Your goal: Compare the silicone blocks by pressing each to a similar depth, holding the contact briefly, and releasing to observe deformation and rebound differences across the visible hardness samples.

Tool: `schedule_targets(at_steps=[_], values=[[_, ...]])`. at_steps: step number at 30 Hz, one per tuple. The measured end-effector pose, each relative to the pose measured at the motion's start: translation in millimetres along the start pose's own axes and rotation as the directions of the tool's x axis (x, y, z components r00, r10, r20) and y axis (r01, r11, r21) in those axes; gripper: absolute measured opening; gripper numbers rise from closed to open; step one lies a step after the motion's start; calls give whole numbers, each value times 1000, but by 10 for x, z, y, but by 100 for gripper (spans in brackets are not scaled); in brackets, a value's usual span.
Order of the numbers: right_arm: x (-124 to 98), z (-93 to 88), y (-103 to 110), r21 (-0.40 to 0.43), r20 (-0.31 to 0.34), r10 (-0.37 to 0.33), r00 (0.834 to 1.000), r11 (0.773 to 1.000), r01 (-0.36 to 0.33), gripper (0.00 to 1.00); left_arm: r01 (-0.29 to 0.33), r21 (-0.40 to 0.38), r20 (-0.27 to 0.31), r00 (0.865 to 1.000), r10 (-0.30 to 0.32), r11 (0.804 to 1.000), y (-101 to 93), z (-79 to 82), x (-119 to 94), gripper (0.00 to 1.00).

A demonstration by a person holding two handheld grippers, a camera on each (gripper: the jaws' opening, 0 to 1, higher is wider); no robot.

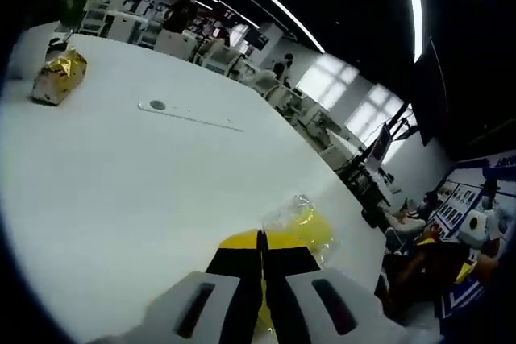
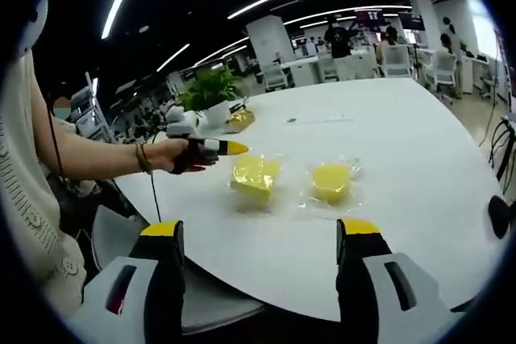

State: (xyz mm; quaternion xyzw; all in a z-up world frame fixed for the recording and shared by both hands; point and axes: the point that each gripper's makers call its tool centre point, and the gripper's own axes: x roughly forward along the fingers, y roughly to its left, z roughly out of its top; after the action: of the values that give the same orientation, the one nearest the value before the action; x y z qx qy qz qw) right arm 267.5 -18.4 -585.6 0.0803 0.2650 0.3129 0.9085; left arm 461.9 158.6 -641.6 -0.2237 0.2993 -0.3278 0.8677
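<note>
Your right tool (image 2: 262,235) stands with its jaws wide apart and nothing between them, held back at the near edge of the white desk (image 2: 403,134). Ahead of it lie two yellow silicone blocks in clear wrap: the square block (image 2: 255,177) ahead and slightly left of the gap, and the round block (image 2: 331,180) ahead toward the right jaw, near each other but apart. Your left tool (image 1: 262,251) has its jaws pressed together with no gap; in the right gripper view it shows at (image 2: 226,148), in your hand (image 2: 173,155), its yellow tip just beyond the far left corner of the square block. I cannot tell whether it touches the block. In the left gripper view a wrapped yellow block (image 1: 302,227) lies just past the closed tips, to their right. Far ahead to the left sits a gold foil packet (image 1: 58,76), well apart.
</note>
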Motion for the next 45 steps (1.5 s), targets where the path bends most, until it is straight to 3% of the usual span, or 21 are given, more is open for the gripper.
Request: schedule_targets(at_steps=[4,12,15,21,25,29,40,45], values=[[-18,20,30,-9,15,11,1000,1000,-10,72,20,11,13,1000,-20,1000,-192,40,-52,0],[-32,81,74,-43,42,38,998,998,-36,72,49,132,-23,999,-47,990,-510,57,-158,0],[-35,118,45,-72,37,50,998,996,-48,72,47,232,-58,998,-34,972,-543,62,-199,0],[-42,199,-30,-130,26,61,998,990,-57,72,52,327,-83,996,-26,944,-678,174,-305,0],[-33,262,-36,-148,34,76,997,987,-70,72,68,406,-102,994,-29,911,-817,227,-361,0],[-24,298,-30,-161,36,91,995,983,-84,72,86,445,-114,993,-38,891,-949,267,-401,0],[-38,307,-26,-179,27,118,993,977,-111,73,153,467,-116,987,-111,871,-1263,461,-516,0],[-27,358,-26,-193,22,136,991,973,-129,73,168,500,-124,985,-121,850,-1340,529,-540,0]])
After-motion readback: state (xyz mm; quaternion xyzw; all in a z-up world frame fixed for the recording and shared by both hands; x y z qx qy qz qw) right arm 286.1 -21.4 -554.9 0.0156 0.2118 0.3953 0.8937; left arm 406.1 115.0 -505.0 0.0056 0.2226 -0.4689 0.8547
